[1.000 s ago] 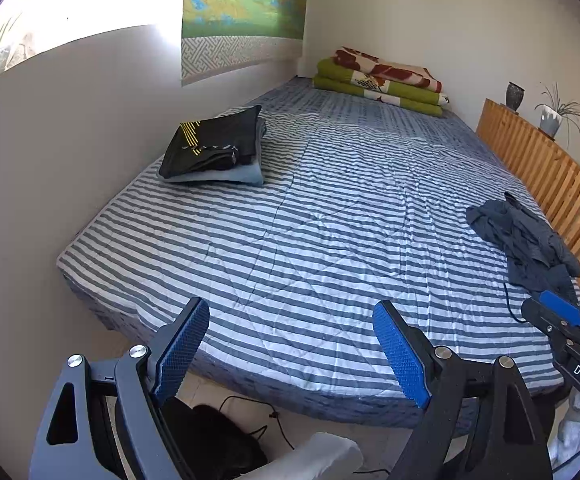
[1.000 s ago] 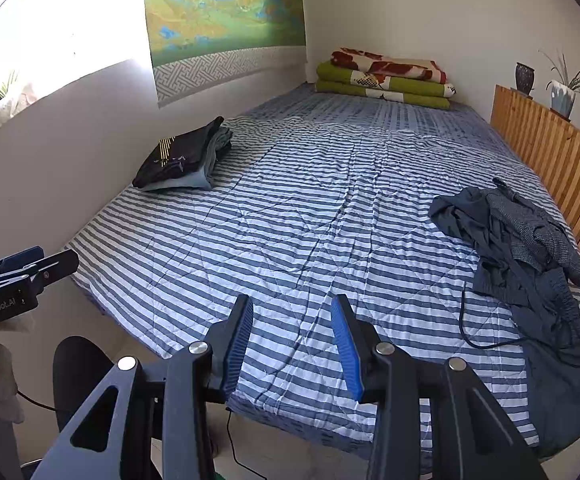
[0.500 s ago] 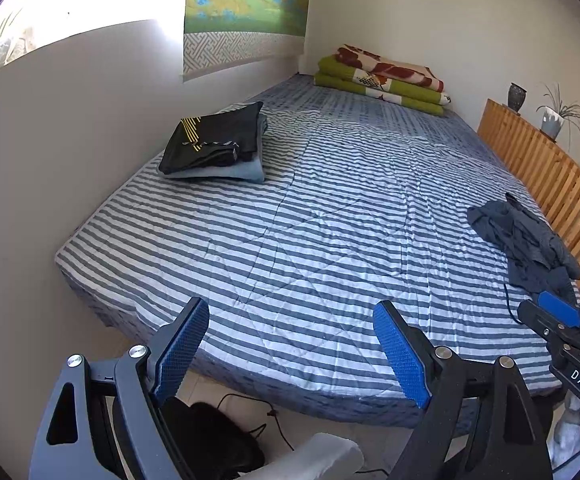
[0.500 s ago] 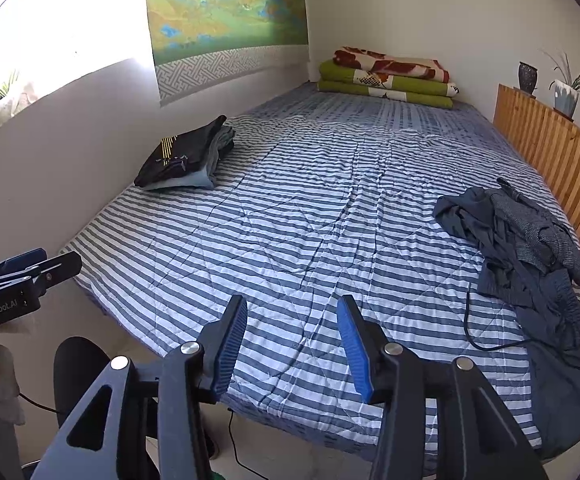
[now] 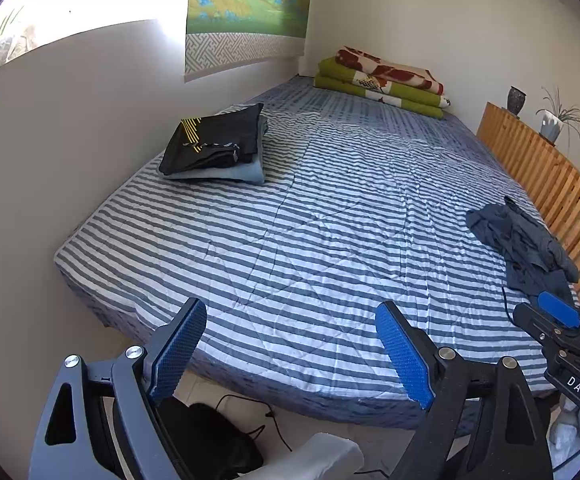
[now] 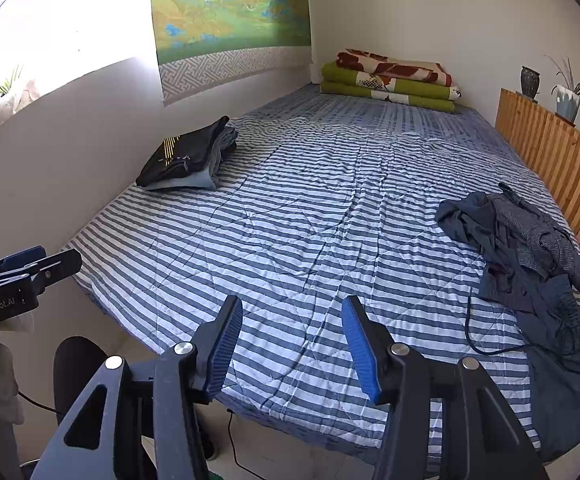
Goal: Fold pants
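A crumpled heap of dark blue pants [image 6: 525, 248] lies on the right side of the striped bed [image 6: 309, 216], close to the wooden slat rail; the same pants heap [image 5: 523, 244] shows in the left wrist view. My left gripper [image 5: 290, 344] hangs open over the bed's near edge, holding nothing. Open as well, my right gripper [image 6: 291, 332] hovers above the near edge with a narrower gap, well left of the heap. Each gripper appears at the side of the other's view.
A folded stack of clothes [image 5: 216, 144] sits at the bed's left by the wall. Folded green and red blankets [image 6: 389, 78] lie at the far end. A black cable [image 6: 485, 340] trails from the heap. A wooden slat rail [image 6: 549, 160] with plant pots borders the right.
My right gripper's fingers have spread wider apart. Both views have shifted slightly; the left gripper's opening is unchanged.
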Demonstrator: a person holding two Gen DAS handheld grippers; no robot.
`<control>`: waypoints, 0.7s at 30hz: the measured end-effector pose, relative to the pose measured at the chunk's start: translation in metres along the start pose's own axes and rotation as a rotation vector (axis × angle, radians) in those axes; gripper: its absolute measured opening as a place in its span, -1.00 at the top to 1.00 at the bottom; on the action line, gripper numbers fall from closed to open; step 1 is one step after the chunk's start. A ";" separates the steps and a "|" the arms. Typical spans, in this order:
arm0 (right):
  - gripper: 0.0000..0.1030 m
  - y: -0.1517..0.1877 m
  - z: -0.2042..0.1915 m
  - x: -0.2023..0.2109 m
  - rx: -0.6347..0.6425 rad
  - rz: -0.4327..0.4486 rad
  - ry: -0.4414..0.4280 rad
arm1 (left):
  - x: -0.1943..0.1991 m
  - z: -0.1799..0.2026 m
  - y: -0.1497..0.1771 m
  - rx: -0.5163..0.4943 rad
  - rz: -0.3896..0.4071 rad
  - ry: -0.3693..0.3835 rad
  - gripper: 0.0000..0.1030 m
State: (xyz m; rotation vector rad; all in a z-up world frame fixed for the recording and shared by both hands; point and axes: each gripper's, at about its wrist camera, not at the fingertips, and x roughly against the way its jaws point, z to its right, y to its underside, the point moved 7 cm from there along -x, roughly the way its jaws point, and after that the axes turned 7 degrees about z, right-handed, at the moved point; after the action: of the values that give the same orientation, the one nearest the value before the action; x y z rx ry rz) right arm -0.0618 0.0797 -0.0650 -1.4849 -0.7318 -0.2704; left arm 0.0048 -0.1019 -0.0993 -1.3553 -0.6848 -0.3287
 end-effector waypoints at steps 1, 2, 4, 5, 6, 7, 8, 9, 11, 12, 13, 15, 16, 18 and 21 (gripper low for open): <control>-0.06 0.000 0.000 0.000 0.001 0.003 0.000 | 0.000 0.000 0.000 -0.001 0.000 -0.001 -0.73; -0.18 -0.001 -0.001 0.000 0.002 0.006 0.002 | 0.000 0.000 0.000 -0.001 0.000 0.001 -0.73; -0.33 -0.003 -0.002 0.001 0.001 0.019 0.005 | 0.001 0.000 0.000 -0.002 0.001 -0.001 -0.73; -0.39 -0.004 -0.002 0.002 0.001 0.024 0.007 | 0.001 0.000 0.000 -0.002 0.000 -0.001 -0.73; -0.41 -0.004 -0.001 0.002 0.002 0.028 0.009 | 0.000 0.000 0.000 -0.003 0.000 0.000 -0.73; -0.44 -0.004 -0.001 0.002 0.002 0.030 0.011 | 0.000 0.000 -0.001 -0.005 -0.001 0.001 -0.73; -0.47 -0.005 -0.001 0.002 0.002 0.032 0.012 | 0.000 0.000 -0.001 -0.006 -0.002 0.001 -0.73; -0.47 -0.005 0.000 0.002 0.003 0.032 0.014 | -0.001 0.000 -0.001 -0.008 -0.002 0.001 -0.73; -0.49 -0.005 0.001 0.001 0.002 0.029 0.018 | -0.002 0.001 -0.001 -0.011 -0.005 0.003 -0.73; -0.49 -0.004 0.001 0.000 0.001 0.028 0.019 | -0.003 0.002 -0.001 -0.013 -0.007 0.004 -0.73; -0.49 -0.004 0.001 0.000 0.000 0.027 0.021 | -0.003 0.002 -0.001 -0.014 -0.008 0.003 -0.73; -0.49 -0.004 0.002 -0.001 -0.005 0.025 0.023 | -0.004 0.002 0.000 -0.017 -0.009 0.005 -0.73; -0.49 -0.003 0.002 -0.001 -0.007 0.024 0.024 | -0.004 0.003 0.000 -0.018 -0.010 0.006 -0.73; -0.49 -0.003 0.003 -0.002 -0.009 0.022 0.026 | -0.006 0.002 0.001 -0.019 -0.011 0.006 -0.73; -0.50 -0.002 0.003 -0.003 -0.011 0.019 0.030 | -0.009 0.002 0.002 -0.018 -0.019 0.008 -0.73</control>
State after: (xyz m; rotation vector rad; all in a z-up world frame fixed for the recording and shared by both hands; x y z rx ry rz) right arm -0.0658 0.0820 -0.0657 -1.4947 -0.6930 -0.2825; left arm -0.0011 -0.1012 -0.1067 -1.3642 -0.6900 -0.3563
